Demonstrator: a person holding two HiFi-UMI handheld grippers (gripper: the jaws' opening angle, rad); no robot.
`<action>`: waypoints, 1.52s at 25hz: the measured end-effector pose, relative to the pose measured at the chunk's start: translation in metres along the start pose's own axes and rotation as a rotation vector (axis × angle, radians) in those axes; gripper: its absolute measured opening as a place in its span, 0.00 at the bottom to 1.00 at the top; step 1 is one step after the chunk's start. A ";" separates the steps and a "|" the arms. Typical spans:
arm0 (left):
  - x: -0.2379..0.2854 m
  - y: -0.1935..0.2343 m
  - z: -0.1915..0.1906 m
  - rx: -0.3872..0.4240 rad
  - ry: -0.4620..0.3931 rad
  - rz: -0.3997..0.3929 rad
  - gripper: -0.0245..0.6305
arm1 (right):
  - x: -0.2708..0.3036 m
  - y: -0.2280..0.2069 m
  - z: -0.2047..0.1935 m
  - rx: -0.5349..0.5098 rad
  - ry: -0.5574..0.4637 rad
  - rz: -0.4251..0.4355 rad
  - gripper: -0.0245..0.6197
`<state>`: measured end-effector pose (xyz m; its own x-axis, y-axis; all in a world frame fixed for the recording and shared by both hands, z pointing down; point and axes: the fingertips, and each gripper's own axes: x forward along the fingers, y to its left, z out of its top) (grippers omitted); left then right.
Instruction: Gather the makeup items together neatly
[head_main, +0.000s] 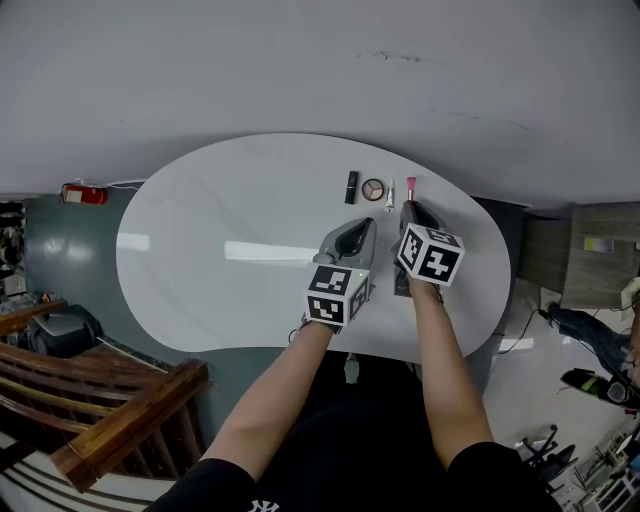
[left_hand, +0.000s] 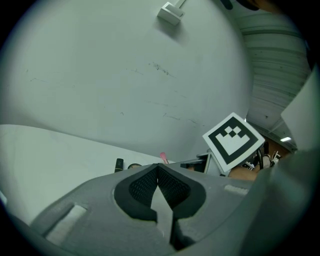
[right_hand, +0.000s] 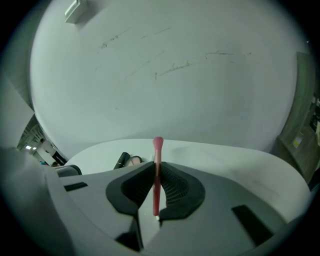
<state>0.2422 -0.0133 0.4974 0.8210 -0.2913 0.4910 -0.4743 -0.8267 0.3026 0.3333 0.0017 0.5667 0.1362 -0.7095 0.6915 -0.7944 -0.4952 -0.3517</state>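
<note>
A pink makeup brush (right_hand: 158, 150) stands upright between the pads of my right gripper (right_hand: 156, 167), which is shut on its handle; its pink head (head_main: 411, 186) sticks out past the tips. In the head view my right gripper (head_main: 408, 207) hovers over the far right of the white oval table (head_main: 200, 250). Just left of the brush lie a small white stick (head_main: 390, 193), a round compact (head_main: 373, 189) and a black tube (head_main: 351, 186) in a row. My left gripper (head_main: 368, 222) is beside the right one, just short of the row. Its jaws (left_hand: 158, 170) meet at the tips with nothing between them.
A wooden railing (head_main: 120, 400) runs below the table's left side. A red object (head_main: 82, 193) lies on the floor at the left. Cables and clutter (head_main: 590, 380) sit on the floor at the right. A grey wall rises behind the table.
</note>
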 end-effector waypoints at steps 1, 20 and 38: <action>0.001 0.003 -0.002 -0.003 0.006 0.005 0.05 | 0.005 -0.001 -0.002 -0.002 0.008 -0.005 0.12; 0.014 0.027 -0.009 -0.033 0.033 0.041 0.05 | 0.043 -0.009 -0.015 0.037 0.091 -0.078 0.12; 0.001 0.030 -0.002 -0.034 0.014 0.038 0.05 | 0.014 0.000 -0.002 0.041 0.099 -0.027 0.17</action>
<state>0.2278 -0.0369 0.5087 0.7979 -0.3153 0.5138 -0.5158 -0.7982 0.3111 0.3338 -0.0074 0.5781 0.0961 -0.6437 0.7592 -0.7663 -0.5346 -0.3564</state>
